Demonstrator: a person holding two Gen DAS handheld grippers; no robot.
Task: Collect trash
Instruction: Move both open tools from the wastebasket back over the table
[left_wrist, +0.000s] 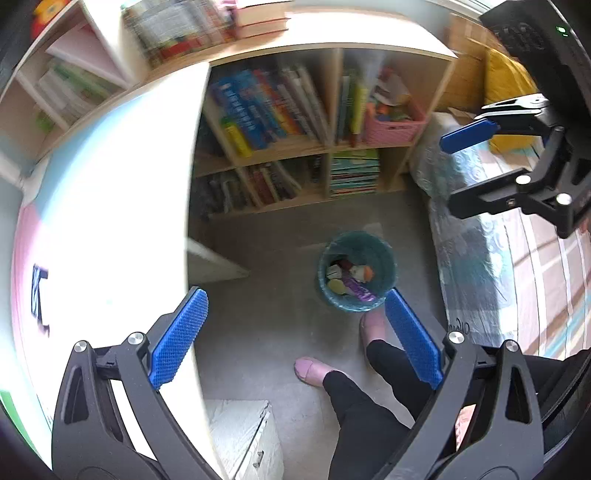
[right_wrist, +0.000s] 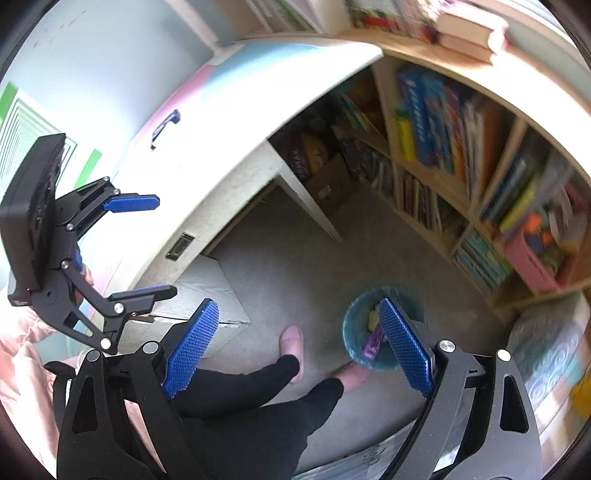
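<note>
In the left wrist view, the left gripper (left_wrist: 295, 332) is seen with its jaws spread wide and nothing between the blue pads (left_wrist: 181, 338). Just ahead of the jaws, nearer the right-hand pad and partly overlapped by its tip, a teal trash bin (left_wrist: 384, 258) stands upright on the grey floor (left_wrist: 266, 325). Trash (left_wrist: 351, 278) is seen inside it: white, yellow, purple and orange pieces, too small to be told apart further. Between the jaws and below the bin, two feet in pink slippers (left_wrist: 312, 369) and black trouser legs are seen. A white desk top (left_wrist: 122, 221) lies behind the left-hand pad. A wooden bookshelf (left_wrist: 295, 122) filled with books stands well beyond the bin, with a pink basket (left_wrist: 393, 127) in one compartment. The right gripper (left_wrist: 480, 162) appears at the upper right, well apart, its jaws released and empty.

In the right wrist view, the right gripper (right_wrist: 299, 347) is shown with jaws parted and nothing gripped. The trash bin (right_wrist: 351, 325) lies behind the tip of the right-hand pad, partly hidden by it, with yellow and purple trash (right_wrist: 371, 343) visible inside. The slippers (right_wrist: 291, 343) are seen between the jaws, just beside the bin. The left gripper (right_wrist: 147, 247) is seen off the left-hand pad, over the desk edge, its jaws released.
</note>
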